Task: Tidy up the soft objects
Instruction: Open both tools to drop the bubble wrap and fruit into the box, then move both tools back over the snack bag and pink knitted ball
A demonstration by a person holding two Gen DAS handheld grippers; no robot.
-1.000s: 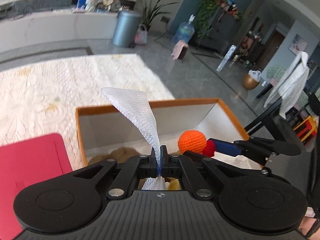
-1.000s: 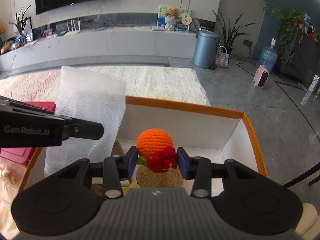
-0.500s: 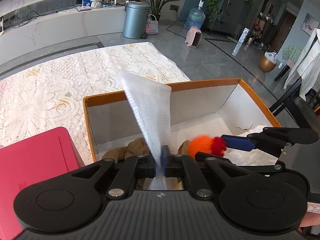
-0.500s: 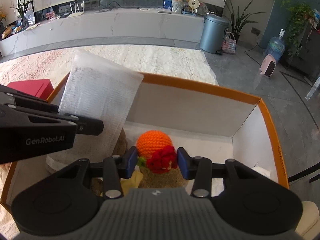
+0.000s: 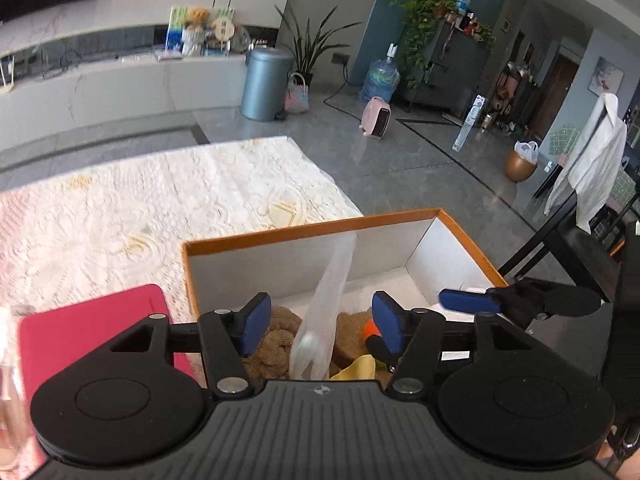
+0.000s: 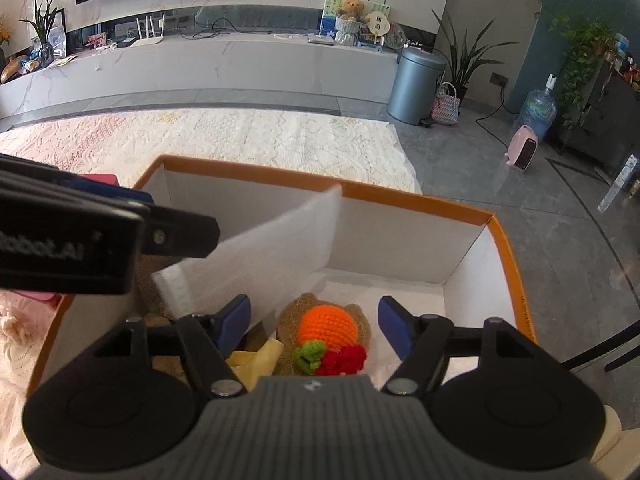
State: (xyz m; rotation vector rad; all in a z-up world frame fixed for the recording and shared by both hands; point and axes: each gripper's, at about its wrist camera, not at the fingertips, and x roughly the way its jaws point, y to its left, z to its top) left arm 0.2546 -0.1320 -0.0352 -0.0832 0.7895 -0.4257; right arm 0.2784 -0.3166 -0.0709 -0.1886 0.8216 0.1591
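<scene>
- Both tools are spread wide, gripping nothing: my left tool (image 5: 322,322), my right tool (image 6: 314,326).
- Foam sheet (image 6: 260,256) leans inside the orange-rimmed box (image 6: 508,248), against its far wall.
- Only my right view shows the crochet orange (image 6: 328,326) whole; my left view shows the brown plush (image 5: 276,344).

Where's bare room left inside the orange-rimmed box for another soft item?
Bare floor lies along the far wall and right corner of the box, beyond the crocheted orange toy. The near-left part is crowded: white foam sheet, brown plush, yellow cloth.
</scene>
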